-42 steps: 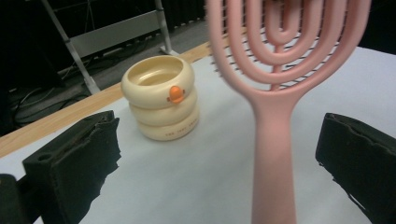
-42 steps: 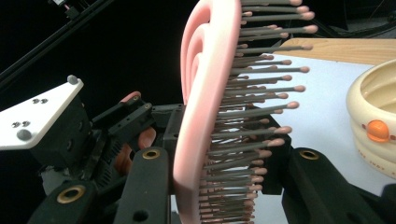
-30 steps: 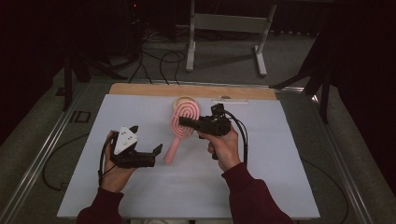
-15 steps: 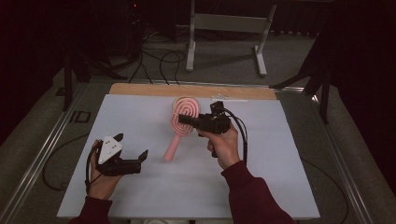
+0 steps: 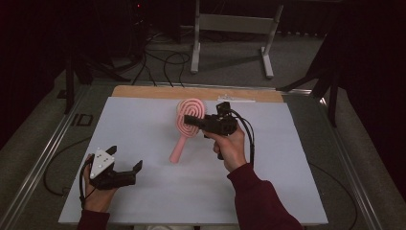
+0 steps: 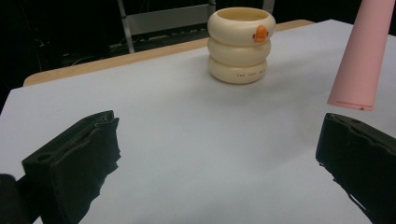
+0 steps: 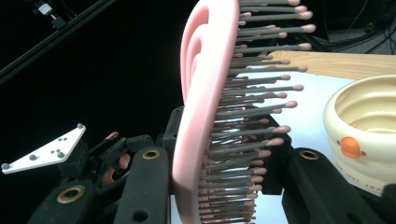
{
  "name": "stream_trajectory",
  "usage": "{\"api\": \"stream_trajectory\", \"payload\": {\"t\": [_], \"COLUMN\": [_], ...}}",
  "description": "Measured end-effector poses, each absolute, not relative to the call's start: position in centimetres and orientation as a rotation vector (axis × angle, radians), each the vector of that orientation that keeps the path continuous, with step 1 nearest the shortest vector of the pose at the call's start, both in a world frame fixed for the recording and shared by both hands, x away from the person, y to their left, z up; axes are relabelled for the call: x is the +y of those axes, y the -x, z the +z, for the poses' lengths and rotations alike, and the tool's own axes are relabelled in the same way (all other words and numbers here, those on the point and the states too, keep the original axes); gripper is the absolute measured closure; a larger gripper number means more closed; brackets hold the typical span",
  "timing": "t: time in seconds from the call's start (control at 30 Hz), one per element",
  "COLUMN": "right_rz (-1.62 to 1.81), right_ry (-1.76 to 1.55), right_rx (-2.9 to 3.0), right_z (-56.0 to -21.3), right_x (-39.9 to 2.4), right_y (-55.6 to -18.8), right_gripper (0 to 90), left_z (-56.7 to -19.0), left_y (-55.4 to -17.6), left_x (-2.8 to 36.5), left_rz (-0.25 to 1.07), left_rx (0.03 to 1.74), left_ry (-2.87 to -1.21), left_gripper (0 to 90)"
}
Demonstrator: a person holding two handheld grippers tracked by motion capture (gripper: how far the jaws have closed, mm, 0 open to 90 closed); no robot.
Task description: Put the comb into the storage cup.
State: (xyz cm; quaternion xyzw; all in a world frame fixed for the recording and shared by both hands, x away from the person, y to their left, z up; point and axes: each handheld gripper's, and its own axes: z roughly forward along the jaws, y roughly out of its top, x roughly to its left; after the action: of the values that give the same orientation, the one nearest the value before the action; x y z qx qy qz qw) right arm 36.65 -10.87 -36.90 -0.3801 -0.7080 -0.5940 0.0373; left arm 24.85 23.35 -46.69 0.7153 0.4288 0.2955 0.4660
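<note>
The person's right gripper [image 5: 190, 120] has its jaws clamped on the head of a pink plastic hairbrush with a spiral-patterned back and grey, pink-tipped bristles [image 5: 187, 125], holding it tilted above the middle of the white-topped counter [image 5: 143, 129], handle slanting down toward the person and head toward the far edge. From the right gripper view the brush [image 7: 205, 112] stands on edge between the two black jaws, its smooth back against one jaw and its bristles facing the other. Just beside it on the bristle side sits a cream, ringed plastic cup with a small orange mark on its side [image 7: 362, 135]. The left gripper [image 5: 125, 173] hangs low over the near left corner of the counter, well apart from the brush, its jaws spread wide with nothing between them. Along those jaws the same cream cup [image 6: 241, 44] stands upright on the white surface farther off, with the pink handle's end [image 6: 360, 56] hanging down near one jaw without touching it.
</note>
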Motion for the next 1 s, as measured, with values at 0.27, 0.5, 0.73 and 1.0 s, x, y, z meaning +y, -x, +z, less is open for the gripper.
{"api": "stream_trajectory", "payload": {"t": [0.27,0.5,0.73,1.0], "right_rz": [-1.823,-1.819,-1.845,-1.870], "right_ry": [1.179,1.179,1.159,1.155], "right_rx": [-2.180,-2.179,-2.174,-2.174], "right_z": [-36.9,-37.0,-36.7,-36.4], "right_x": [-10.5,-9.8,-9.6,-9.6], "right_y": [-37.0,-37.4,-37.6,-38.1], "right_gripper": [64.1,64.1,64.1,64.1], "left_z": [-46.5,-46.4,-46.3,-45.9], "left_y": [-24.8,-24.7,-24.6,-24.5], "left_x": [23.4,23.7,23.9,24.0], "left_rz": [0.733,0.733,0.740,0.743], "left_rx": [1.047,1.043,1.049,1.039], "left_ry": [-1.748,-1.741,-1.740,-1.727], "left_gripper": [0.0,0.0,0.0,0.0]}}
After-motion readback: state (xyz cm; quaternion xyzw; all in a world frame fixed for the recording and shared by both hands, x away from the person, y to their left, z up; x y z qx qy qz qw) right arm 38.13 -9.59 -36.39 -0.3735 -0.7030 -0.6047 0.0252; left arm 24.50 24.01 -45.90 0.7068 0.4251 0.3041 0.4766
